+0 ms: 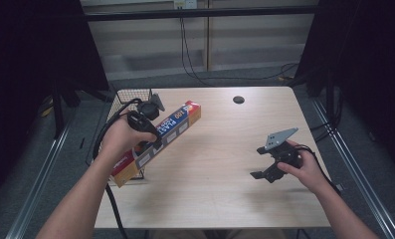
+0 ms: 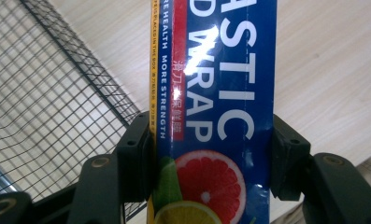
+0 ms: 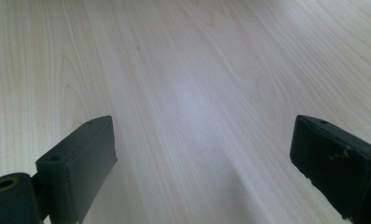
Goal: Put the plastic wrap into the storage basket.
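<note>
Two claws work over a pale wooden tabletop (image 1: 220,164): our left claw (image 2: 211,154) is clamped on both sides of a long blue plastic wrap box (image 1: 157,142), held slanted over the tabletop's left edge beside a black wire basket (image 1: 128,97). We can read "ASTIC" and "WRAP" in white, "MORE STRENGTH" along its yellow edge, and "100" near the far end, with citrus slices pictured. Our right claw (image 1: 262,162) hovers wide open and empty at the right.

A pale wood surface (image 1: 220,184) stands on grey floor (image 1: 31,164), flanked by black curtains (image 1: 31,45), with cables (image 1: 195,64) trailing down the light back wall (image 1: 150,40).
</note>
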Demonstrator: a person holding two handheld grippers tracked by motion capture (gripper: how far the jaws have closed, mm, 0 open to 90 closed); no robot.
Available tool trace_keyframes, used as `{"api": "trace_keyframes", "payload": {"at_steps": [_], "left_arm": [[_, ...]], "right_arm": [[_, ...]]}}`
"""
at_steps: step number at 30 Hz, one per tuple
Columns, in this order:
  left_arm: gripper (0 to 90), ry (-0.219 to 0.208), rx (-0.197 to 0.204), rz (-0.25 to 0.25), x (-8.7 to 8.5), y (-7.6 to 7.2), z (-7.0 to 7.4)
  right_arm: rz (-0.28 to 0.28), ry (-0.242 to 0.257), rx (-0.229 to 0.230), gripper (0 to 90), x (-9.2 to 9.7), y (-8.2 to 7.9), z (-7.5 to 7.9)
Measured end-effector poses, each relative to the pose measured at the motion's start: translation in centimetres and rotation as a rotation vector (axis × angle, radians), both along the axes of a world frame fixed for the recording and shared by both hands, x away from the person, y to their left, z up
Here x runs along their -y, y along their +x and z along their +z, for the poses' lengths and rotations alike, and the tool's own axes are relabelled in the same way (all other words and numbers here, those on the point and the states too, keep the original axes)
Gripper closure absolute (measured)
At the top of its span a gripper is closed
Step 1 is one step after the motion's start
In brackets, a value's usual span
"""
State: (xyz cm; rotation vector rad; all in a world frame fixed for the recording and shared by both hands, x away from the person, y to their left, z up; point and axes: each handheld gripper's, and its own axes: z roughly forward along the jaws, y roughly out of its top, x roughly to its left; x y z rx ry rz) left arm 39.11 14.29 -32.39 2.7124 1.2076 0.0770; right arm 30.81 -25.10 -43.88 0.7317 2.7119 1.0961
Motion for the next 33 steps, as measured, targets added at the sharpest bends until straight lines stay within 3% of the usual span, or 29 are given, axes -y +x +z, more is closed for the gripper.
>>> {"api": "trace_keyframes", "payload": {"at_steps": [6, 21, 33], "left_arm": [[43.9, -0.02, 0.013, 0.064, -0.9, 0.3, 0.3], [43.9, -0.026, 0.013, 0.136, -2.5, 1.0, 0.6], [43.9, -0.031, 0.022, 0.223, -3.8, 1.5, 0.9]], "right_arm": [[0.001, 0.013, -0.001, 6.6, 0.2, 0.0, 0.0], [-0.004, 0.008, 0.01, 6.5, 0.2, -0.1, 0.0], [-0.008, 0.002, 0.014, 6.1, 0.2, -0.1, -0.2]]}}
